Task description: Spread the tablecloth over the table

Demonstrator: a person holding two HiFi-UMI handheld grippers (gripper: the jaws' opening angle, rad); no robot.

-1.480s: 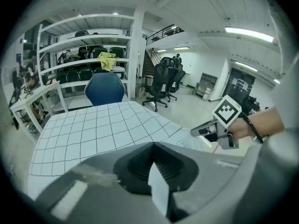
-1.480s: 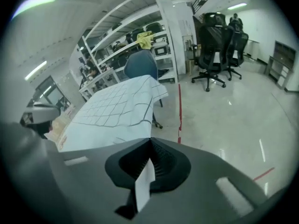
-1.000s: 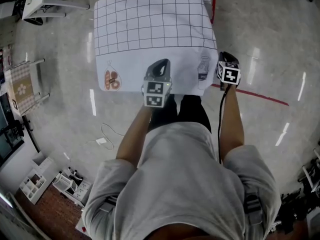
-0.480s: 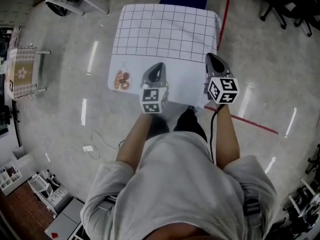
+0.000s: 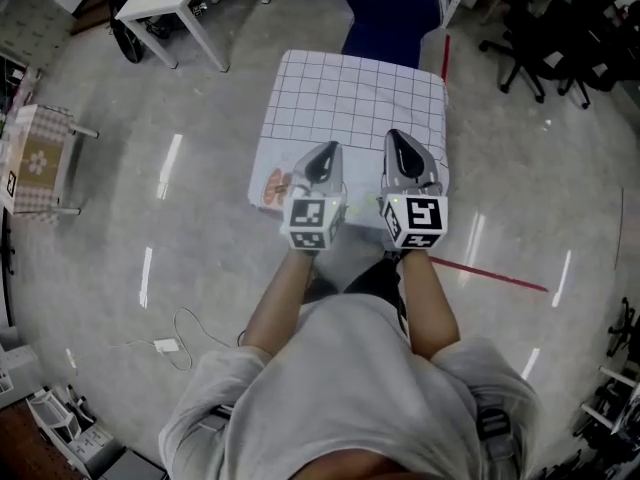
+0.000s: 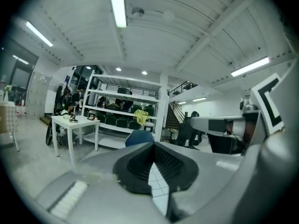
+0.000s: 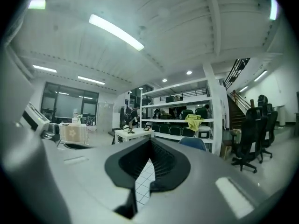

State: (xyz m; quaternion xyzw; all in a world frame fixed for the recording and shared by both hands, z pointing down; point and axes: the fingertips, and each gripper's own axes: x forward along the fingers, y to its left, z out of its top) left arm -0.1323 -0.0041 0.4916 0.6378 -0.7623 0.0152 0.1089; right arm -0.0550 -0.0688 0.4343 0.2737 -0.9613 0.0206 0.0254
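the right gripper (image 7: 150, 146) is sitting at the lower middle of the frame, its jaws pressing together at the tips. a checked tablecloth (image 7: 142, 185) is showing through the gap beneath them. shelves (image 7: 180, 111) are standing behind at centre, black office chairs (image 7: 252, 143) at the right.

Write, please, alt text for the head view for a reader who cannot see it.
Seen from above, a person in a grey shirt holds the left gripper and right gripper side by side, jaws shut, above the near edge of a spread white grid tablecloth; a blue chair stands beyond it.
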